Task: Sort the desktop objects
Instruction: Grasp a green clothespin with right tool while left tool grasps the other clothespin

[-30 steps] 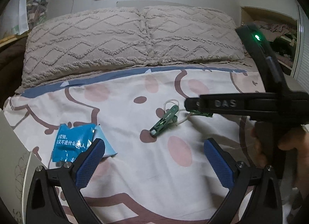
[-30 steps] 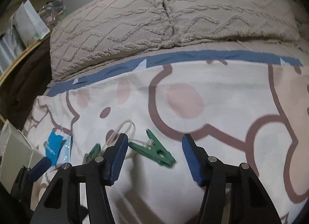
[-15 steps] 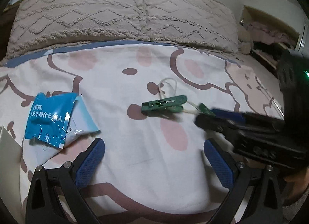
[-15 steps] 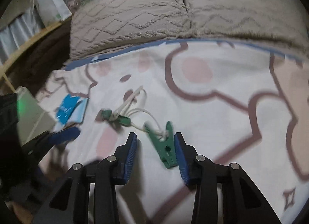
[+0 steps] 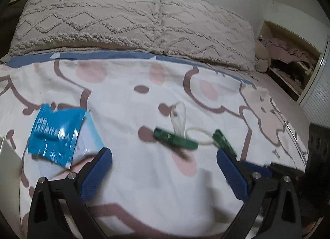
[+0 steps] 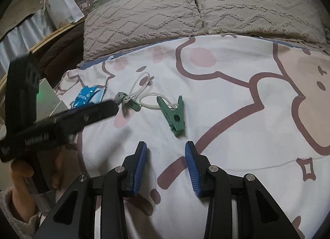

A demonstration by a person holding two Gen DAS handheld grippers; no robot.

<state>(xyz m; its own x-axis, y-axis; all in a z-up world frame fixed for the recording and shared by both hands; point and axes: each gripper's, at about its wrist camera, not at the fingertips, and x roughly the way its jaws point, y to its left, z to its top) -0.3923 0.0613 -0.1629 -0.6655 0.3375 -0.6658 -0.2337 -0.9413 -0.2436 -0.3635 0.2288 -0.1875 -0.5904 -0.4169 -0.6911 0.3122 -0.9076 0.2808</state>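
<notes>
Right gripper (image 6: 166, 164) hangs with fingers apart and empty, low in its frame; a green clip (image 6: 174, 112) lies just above it on the bedspread (image 6: 237, 115). Left gripper (image 5: 164, 174) gapes wide, a second clip (image 5: 175, 139) mid-frame between its pads, blue packet (image 5: 54, 133) at left.

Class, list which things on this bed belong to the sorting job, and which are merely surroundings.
Job:
two green plastic clothes pegs, joined by a white cord loop;
blue foil packet.

Surroundings:
beige tufted pillows;
cartoon-print duvet cover;
white paper bag.

Tufted beige pillows (image 5: 132, 18) top a cartoon-print bedspread (image 6: 237, 86); possibly dim room.
</notes>
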